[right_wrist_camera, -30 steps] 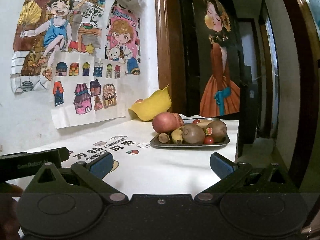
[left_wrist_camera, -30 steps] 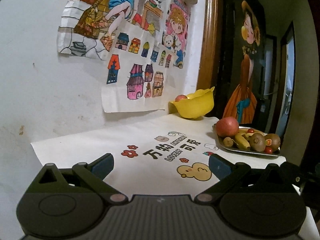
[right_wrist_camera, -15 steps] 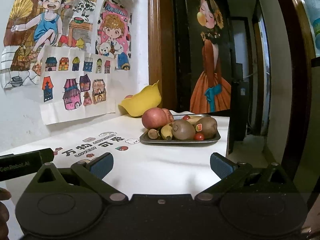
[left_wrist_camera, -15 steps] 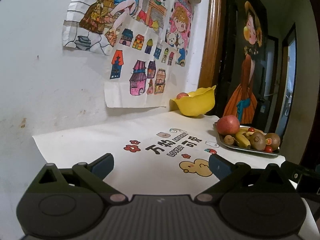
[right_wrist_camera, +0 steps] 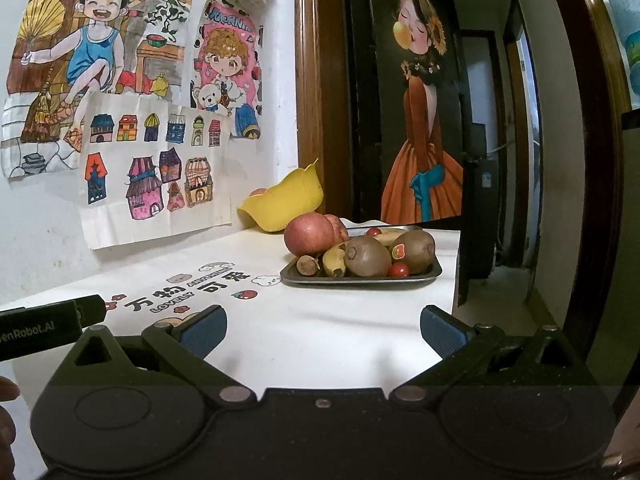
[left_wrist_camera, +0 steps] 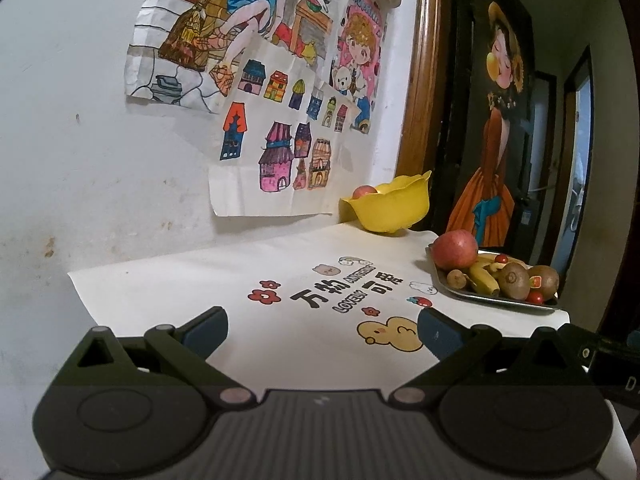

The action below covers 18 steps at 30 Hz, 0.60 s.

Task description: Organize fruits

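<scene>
Near table's right edge sits fruit tray point(right_wrist_camera: 436, 270); both grippers point(left_wrist_camera: 322, 330) point(right_wrist_camera: 323, 330) spread apart w/ bare cloth ahead

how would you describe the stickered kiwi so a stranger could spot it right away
Find the metal tray at the table's right end, in front of the yellow bowl. Two kiwis lie at its near edge with a cherry tomato between them. The right-hand kiwi is the one wanted: it alone bears a small red and yellow sticker.
</scene>
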Motion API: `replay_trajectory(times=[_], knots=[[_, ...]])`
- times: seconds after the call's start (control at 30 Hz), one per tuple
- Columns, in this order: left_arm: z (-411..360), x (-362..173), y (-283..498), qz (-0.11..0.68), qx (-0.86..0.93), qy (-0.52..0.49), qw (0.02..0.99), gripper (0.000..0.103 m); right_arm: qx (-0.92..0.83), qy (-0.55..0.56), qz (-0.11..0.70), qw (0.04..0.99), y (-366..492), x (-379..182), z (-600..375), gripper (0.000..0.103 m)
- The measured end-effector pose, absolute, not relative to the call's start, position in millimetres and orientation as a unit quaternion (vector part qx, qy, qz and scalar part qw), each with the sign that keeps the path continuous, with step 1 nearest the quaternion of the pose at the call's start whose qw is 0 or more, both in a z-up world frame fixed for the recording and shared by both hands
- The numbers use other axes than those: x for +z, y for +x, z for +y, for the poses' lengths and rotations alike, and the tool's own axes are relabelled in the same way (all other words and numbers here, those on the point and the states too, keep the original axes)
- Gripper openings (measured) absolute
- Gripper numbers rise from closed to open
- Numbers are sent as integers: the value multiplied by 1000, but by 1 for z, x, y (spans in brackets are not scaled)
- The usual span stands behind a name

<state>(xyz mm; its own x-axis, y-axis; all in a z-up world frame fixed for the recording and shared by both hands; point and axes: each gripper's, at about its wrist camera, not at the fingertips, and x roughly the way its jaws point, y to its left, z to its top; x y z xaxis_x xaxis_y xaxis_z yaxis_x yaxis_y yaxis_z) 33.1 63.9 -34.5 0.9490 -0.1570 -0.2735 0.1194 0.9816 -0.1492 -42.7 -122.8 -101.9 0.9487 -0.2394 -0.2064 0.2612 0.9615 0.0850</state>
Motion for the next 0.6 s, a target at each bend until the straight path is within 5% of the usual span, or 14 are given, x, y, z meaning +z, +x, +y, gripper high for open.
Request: replay_trajectory(times=[0.6], knots=[[63,-35,33,144,-70,-65,985,103,-128,57,98,985,-42,-103,-122,102]])
